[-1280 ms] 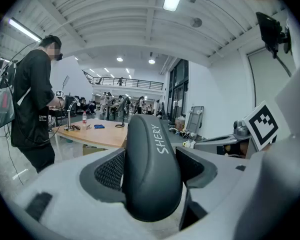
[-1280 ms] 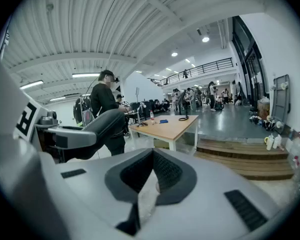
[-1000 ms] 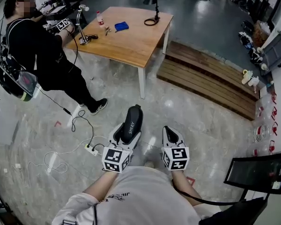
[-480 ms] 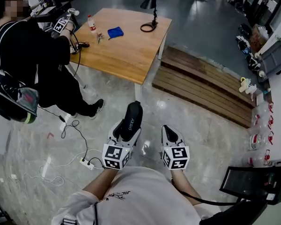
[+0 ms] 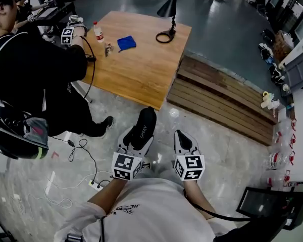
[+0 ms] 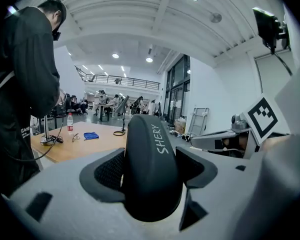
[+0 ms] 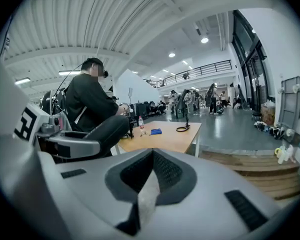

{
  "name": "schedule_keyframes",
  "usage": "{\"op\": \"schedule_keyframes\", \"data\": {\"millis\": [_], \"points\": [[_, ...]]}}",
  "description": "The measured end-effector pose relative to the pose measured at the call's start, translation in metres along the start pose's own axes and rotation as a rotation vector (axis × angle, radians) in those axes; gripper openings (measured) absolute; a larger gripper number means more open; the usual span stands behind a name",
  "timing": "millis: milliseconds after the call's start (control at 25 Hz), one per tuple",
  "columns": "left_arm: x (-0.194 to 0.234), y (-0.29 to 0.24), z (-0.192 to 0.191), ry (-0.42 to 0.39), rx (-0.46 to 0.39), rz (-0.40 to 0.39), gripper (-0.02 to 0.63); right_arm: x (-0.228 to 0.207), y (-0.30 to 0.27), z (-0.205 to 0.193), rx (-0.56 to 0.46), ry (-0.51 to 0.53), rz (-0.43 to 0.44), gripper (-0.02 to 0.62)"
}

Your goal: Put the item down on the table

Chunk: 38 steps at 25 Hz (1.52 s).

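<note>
Item [image 5: 144, 125] black, pinched in left hand-held gripper [image 5: 138, 136] | right hand-held gripper [image 5: 182, 135] pressed together | bottle [image 5: 98, 33] upright on table [image 5: 141, 64]

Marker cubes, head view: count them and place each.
3: one on the left tongs, which grip a black case; one on the right tongs; a third cube by the other person at the table; others possibly hidden.

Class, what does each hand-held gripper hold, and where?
The left hand-held gripper clamps the black rounded case by its near end; the right hand-held gripper is shut, empty.
</note>
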<state>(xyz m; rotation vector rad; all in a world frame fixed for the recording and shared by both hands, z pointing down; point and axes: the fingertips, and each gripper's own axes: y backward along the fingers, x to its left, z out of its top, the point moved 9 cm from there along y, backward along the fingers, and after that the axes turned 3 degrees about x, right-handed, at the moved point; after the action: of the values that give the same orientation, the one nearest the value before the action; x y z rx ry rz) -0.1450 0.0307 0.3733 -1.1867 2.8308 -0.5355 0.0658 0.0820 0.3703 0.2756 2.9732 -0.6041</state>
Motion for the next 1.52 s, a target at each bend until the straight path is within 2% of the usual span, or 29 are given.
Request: {"op": "schedule_keyframes", "data": {"millis": [280, 480, 760, 1160, 1520], "points": [[0.015, -0.041, 0.017, 0.021, 0.005, 0.031, 0.327, -0.035, -0.039, 0.021, 0.015, 0.006, 0.006, 0.005], [0.016, -0.065, 0.026, 0.044, -0.005, 0.088, 0.327, -0.056, -0.063, 0.037, 0.002, 0.042, 0.04, 0.005], [0.011, -0.092, 0.034, 0.055, 0.001, 0.12, 0.327, -0.074, -0.085, 0.048, 0.015, 0.055, 0.083, 0.005], [0.016, -0.105, 0.029, 0.073, 0.031, 0.145, 0.327, -0.096, -0.109, 0.056, 0.025, 0.035, 0.091, 0.005], [0.046, -0.14, 0.019, 0.069, 0.047, 0.151, 0.327, -0.108, -0.156, 0.05, 0.052, 0.064, 0.075, 0.005]]}}
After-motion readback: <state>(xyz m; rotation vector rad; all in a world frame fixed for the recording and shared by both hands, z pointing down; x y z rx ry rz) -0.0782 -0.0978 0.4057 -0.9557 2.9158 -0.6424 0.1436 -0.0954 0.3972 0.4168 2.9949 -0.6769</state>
